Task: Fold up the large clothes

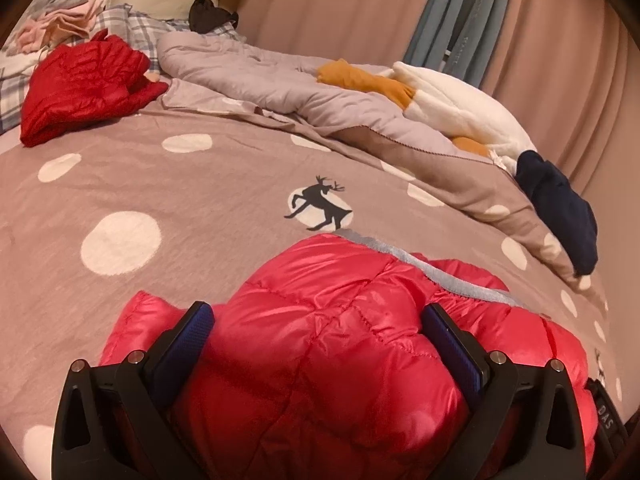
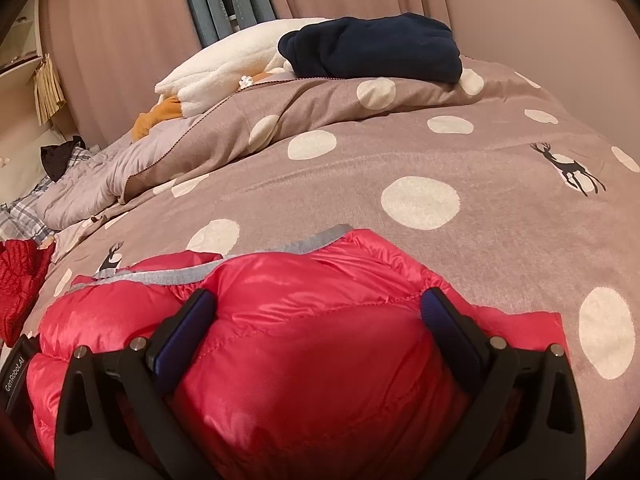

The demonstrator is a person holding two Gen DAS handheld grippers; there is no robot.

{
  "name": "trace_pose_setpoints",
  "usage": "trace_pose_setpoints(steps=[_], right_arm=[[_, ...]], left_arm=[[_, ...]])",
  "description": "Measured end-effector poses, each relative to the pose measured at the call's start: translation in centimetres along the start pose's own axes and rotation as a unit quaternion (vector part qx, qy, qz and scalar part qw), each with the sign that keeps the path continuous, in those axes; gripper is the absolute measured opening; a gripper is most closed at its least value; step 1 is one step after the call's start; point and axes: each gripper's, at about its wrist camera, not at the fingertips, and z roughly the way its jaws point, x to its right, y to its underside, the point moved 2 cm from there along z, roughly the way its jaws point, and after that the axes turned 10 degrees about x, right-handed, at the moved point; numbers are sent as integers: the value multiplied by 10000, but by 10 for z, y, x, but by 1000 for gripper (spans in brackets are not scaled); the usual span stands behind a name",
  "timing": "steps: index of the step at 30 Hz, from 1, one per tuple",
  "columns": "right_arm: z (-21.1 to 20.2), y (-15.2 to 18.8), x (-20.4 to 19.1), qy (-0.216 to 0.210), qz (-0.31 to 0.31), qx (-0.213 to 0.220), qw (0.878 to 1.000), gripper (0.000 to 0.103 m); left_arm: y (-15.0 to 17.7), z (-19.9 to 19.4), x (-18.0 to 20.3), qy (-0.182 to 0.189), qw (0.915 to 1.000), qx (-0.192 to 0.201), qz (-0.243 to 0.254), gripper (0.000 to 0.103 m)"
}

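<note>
A glossy pink-red puffer jacket (image 1: 320,368) with a grey trimmed edge (image 1: 420,264) lies bunched on the polka-dot bed cover, low in both views. My left gripper (image 1: 316,312) is open wide, and the padded bulk bulges up between its blue-padded fingers (image 1: 188,336). My right gripper (image 2: 320,296) is open just as wide over the same jacket (image 2: 312,360), which swells between its fingers (image 2: 448,328). The two grippers sit side by side: part of the right one's body (image 1: 604,412) shows in the left wrist view, and the left one's body (image 2: 16,372) shows in the right wrist view.
The brown bed cover (image 1: 160,200) with white dots spreads ahead. A darker red quilted garment (image 1: 80,88) lies far left. A rumpled duvet (image 1: 260,84), a white and orange plush (image 1: 452,108) and a navy garment (image 2: 372,46) lie along the far side, with curtains behind.
</note>
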Motion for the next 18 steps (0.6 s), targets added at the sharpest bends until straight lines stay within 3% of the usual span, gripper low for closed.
trace_pose_setpoints(steps=[9,15,18], right_arm=[[-33,0,-3,256,-298,85,9992,102],[-62,5,23,211,-401,285,9986,103],[-60,23,45,-98,12,258,9996,102]], left_arm=[[4,-41,-15,-267,9986,203,416,102],[17,-45,-37,90,9986,396,346,103],[19,-39,-37,222,9988,349,276,103]])
